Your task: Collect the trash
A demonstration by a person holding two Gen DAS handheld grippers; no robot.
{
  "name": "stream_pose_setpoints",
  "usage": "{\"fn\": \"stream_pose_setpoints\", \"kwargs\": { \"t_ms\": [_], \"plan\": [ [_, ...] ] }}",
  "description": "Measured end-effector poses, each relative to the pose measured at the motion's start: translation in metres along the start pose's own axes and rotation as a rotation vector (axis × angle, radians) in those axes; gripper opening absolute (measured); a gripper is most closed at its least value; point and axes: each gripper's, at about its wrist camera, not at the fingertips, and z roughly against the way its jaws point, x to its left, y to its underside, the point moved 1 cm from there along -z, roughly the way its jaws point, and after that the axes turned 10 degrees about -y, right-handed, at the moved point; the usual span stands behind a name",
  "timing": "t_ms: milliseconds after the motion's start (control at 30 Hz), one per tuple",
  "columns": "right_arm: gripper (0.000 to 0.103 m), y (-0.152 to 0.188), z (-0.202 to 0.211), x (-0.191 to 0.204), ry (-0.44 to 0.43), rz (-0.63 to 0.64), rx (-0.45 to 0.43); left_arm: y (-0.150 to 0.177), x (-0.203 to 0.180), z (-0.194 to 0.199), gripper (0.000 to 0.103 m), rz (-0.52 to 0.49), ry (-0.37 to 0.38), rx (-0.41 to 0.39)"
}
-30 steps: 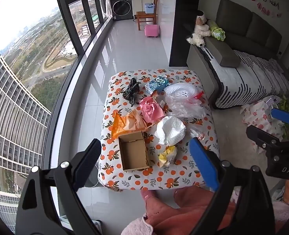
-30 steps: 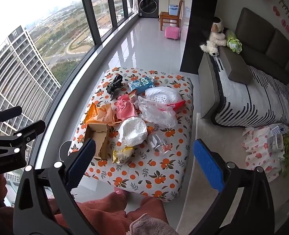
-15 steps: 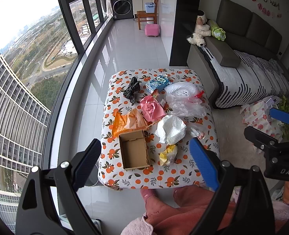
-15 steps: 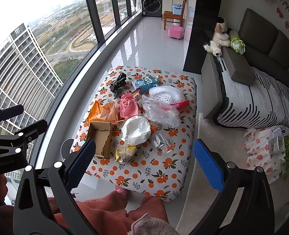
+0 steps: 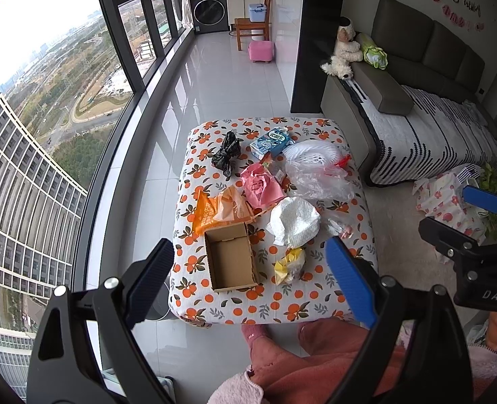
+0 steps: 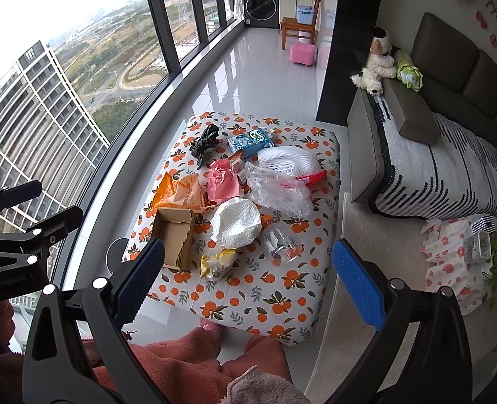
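left wrist view: the left claw hangs wide apart and holds nothing, high above the near edge of the tabletop, a low square surface in an orange-print cover. the trash lies in a loose cluster on it: an open cardboard box near the front left, an orange bag touching its far end, a pink bag behind that, a crumpled white paper at centre, a yellow wrapper just in front of it, a clear plastic bag toward the right edge, a black bag and a blue packet near the far edge. bare cover runs along the front and left margins. glossy floor lies open to the left and beyond; a sofa stands close to the right side.

right wrist view: the right claw is also spread wide and holds nothing, over the near right part of the tabletop. a clear plastic cup lies on its side right of the white paper, with bare cover in front of it. a pale rug lies open on the right. the left claw shows at the left edge, well apart from the trash.
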Motion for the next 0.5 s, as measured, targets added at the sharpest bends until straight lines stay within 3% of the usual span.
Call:
{"fn": "stream_pose_setpoints", "kwargs": {
  "t_ms": [500],
  "plan": [
    [0.096,0.0024,-0.0031,0.0036,-0.004,-0.001,0.003,0.0001,0.0005,-0.0004,0.091,0.002,0.003,0.002]
  ]
}}
